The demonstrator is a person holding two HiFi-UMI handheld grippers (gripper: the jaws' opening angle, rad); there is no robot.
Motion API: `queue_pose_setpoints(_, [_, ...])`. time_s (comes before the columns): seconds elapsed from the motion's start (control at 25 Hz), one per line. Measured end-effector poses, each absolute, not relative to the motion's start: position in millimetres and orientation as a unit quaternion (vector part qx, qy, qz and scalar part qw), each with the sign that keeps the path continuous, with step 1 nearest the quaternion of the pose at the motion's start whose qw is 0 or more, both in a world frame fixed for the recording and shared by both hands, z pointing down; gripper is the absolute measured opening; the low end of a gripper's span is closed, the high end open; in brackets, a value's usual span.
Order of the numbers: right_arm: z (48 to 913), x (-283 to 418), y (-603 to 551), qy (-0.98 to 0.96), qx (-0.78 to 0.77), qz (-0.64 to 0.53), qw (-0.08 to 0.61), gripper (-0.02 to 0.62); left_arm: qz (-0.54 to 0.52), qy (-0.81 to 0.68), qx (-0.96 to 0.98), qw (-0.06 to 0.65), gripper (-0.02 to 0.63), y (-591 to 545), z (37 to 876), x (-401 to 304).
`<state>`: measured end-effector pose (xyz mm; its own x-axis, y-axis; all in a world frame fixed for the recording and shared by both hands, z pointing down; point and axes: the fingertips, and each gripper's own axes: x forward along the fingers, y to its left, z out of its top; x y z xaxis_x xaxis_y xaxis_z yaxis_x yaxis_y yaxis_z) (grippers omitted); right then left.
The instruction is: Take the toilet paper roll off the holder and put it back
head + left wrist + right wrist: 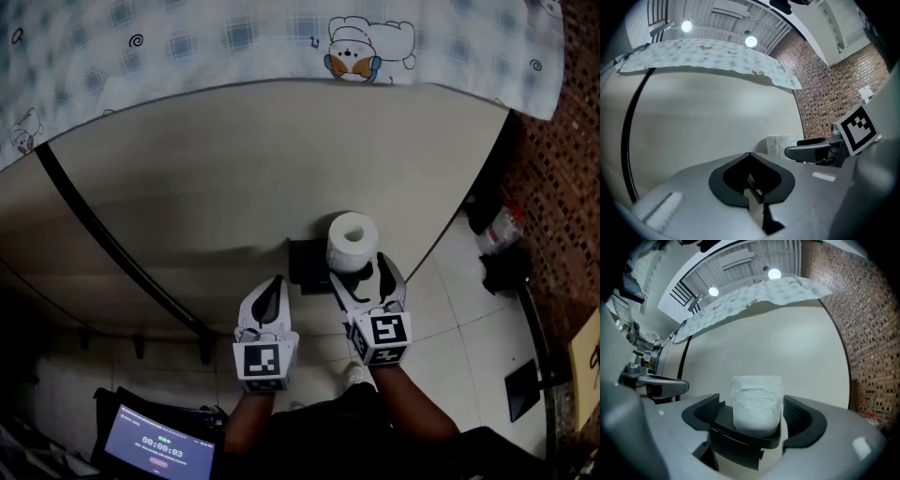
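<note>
1. Head view: a toilet paper roll (352, 241) stands upright on a black holder (307, 265) fixed to a beige panel (234, 178).
   - The right gripper (366, 275) has its fingers spread to either side of the roll. The roll hides most of the holder.
   - The left gripper (275, 284), just beside it, has its fingers pressed together on nothing.
   - Two marker cubes show, one per gripper.
   - One screen (159, 445) at lower left shows a timer that seems to read 00:00:03. Its other print is too small to read.
   - Dark things on the floor by the brick wall (553, 159) cannot be made out.
   - A cartoon-printed cloth (234, 37) is cut off at the top edge.

2. Left gripper view: the left gripper (749, 154) fingers meet at the tips, clenched and empty.
   - Beyond them, the roll (780, 144) is partly hidden behind one right gripper (811, 150) finger.
   - Two ceiling lights (686, 26) glow above the cloth (708, 54).

3. Right gripper view: the right gripper (756, 413) is released, its fingers apart.
   - The roll (757, 401) sits between them on the holder (740, 446). Whether the pads touch the paper cannot be told.
   - The left gripper (670, 386) shows at the left edge, cut off.
</note>
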<state>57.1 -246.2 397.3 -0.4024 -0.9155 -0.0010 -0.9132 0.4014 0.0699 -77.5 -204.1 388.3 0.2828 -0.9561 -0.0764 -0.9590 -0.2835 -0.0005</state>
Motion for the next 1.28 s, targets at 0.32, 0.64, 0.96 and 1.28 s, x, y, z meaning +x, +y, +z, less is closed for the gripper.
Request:
queue_pose_setpoints(0.32, [394.1, 40.4, -274.0, -0.832, 0.554, -0.004, 0.029, 0.485, 0.014, 0.610, -0.792, 0.029, 0.017, -208.1, 389.0, -95.8])
queue_pose_setpoints(0.64, [400.4, 37.9, -296.2, -0.828, 0.558, 0.006, 0.051, 0.503, 0.020, 0.607, -0.794, 0.024, 0.017, -210.3, 389.9, -95.4])
queue_pose_setpoints(0.96, [398.4, 37.9, -297.1, -0.832, 0.552, 0.002, 0.052, 0.451, 0.017, 0.612, -0.791, 0.022, 0.017, -213.6, 391.0, -101.3])
queue_pose_setpoints(1.28, [383.3, 37.3, -289.2, -0.839, 0.543, -0.010, 0.038, 0.448, 0.006, 0.618, -0.786, 0.007, 0.017, -219.9, 408.3, -105.4])
